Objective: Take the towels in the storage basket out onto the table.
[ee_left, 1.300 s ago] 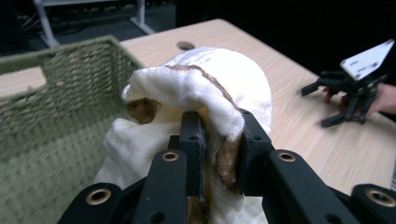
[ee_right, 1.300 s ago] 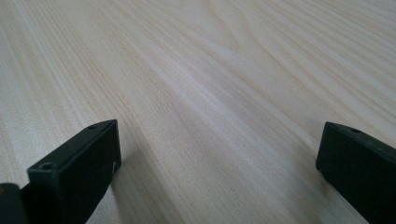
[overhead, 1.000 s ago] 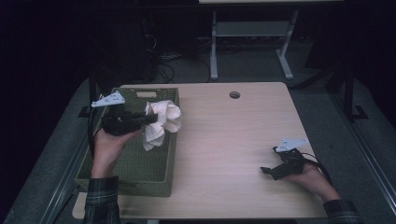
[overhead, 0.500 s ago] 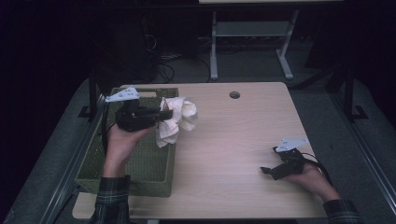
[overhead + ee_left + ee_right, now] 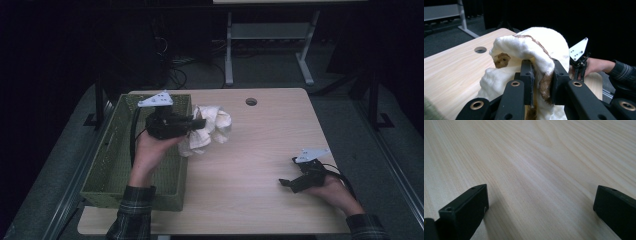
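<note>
Left gripper (image 5: 200, 123) is pinching a bunched white cloth (image 5: 212, 129) for me, holding it above the table (image 5: 260, 150) just beside the green basket (image 5: 117, 165) at the left edge. Brown stains are showing between the jaws in the left gripper view. Right gripper (image 5: 286, 183) is resting near the front right corner, jaws spread wide.

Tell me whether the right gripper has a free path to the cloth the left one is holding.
Probably yes: bare table lies between the right gripper, jaws open, and the cloth clamped in the left gripper, with nothing in between.
</note>
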`<state>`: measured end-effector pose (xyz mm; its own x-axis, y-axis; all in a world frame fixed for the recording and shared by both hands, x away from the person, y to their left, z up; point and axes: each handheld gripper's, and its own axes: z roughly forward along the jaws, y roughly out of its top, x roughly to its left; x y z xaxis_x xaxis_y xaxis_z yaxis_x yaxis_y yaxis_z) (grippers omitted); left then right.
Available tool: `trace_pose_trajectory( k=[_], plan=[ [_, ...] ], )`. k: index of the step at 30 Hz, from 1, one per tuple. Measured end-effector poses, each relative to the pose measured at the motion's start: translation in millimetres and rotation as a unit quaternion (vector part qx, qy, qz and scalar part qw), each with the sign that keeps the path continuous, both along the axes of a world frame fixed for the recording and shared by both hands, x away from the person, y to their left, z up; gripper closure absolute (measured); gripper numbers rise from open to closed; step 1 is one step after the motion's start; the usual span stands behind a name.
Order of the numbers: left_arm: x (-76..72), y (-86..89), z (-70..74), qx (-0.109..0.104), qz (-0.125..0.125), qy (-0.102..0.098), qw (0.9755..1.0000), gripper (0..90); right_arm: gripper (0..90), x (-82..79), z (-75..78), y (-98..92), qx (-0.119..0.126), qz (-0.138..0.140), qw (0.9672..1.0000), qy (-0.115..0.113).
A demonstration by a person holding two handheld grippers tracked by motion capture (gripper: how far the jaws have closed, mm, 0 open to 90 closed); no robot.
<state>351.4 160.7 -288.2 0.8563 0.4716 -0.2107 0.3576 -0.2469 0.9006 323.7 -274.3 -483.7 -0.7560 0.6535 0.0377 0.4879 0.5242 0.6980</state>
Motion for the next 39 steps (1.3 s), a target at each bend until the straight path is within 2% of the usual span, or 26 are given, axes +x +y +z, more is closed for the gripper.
trace_pose_trajectory(
  k=[9, 19, 23, 25, 34, 39],
  plan=[
    [4.7, -25.3, -1.9, -0.001, -0.021, 0.000, 0.9998, 75.2, 0.0, 0.0, 0.0, 0.0, 0.000, 0.000, 1.0000, 0.000],
    [6.2, -53.4, -9.0, -0.007, -0.043, 0.010, 0.9990, 75.2, 0.0, -0.1, 0.0, 0.1, 0.000, -0.001, 1.0000, 0.001],
    [5.8, -67.9, -18.0, 0.004, -0.052, 0.016, 0.9985, 75.2, 0.0, -0.1, 0.0, 0.1, 0.001, -0.001, 1.0000, 0.001],
    [6.0, -69.3, -19.4, 0.006, -0.053, 0.015, 0.9985, 75.2, 0.0, -0.2, 0.1, 0.1, 0.001, -0.001, 1.0000, 0.001],
    [5.6, -89.6, -41.6, 0.028, -0.062, 0.033, 0.9971, 75.1, 0.0, -0.1, 0.0, 0.1, 0.000, -0.001, 1.0000, 0.000],
    [3.2, -98.5, -50.3, 0.032, -0.063, 0.039, 0.9968, 75.1, 0.0, 0.0, 0.0, 0.0, 0.000, 0.000, 1.0000, 0.000]
  ],
)
